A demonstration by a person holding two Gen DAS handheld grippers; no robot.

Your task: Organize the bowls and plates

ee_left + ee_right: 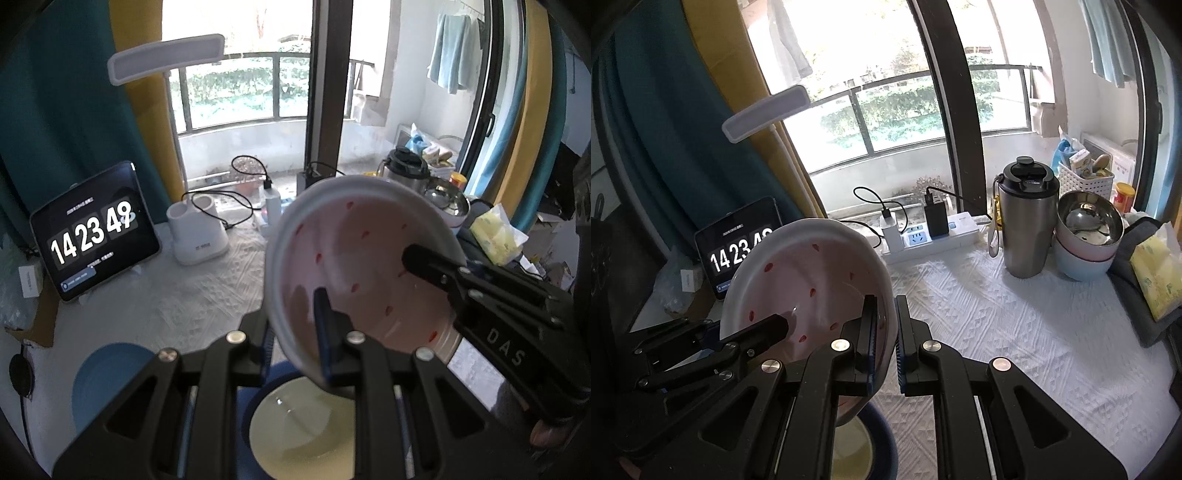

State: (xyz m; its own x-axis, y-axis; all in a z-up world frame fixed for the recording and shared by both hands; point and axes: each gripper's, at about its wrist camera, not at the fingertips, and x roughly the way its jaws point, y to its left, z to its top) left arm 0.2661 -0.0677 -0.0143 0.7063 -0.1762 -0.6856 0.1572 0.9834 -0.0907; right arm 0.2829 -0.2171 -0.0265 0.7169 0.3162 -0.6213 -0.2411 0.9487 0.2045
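Both the left gripper (295, 325) and the right gripper (885, 343) pinch the rim of the pink bowl (812, 291), tilted and empty, above a cream bowl (299, 428) on the surface (1015, 332).

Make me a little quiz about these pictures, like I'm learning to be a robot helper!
1. True or false: the left gripper and the right gripper both grip the spotted bowl.
2. What sits right under the spotted bowl? A) steel flask B) blue bowl with a cream inside C) yellow tissue pack
3. Fill in: the first number on the tablet clock is ____.
Key: 1 true; 2 B; 3 14.
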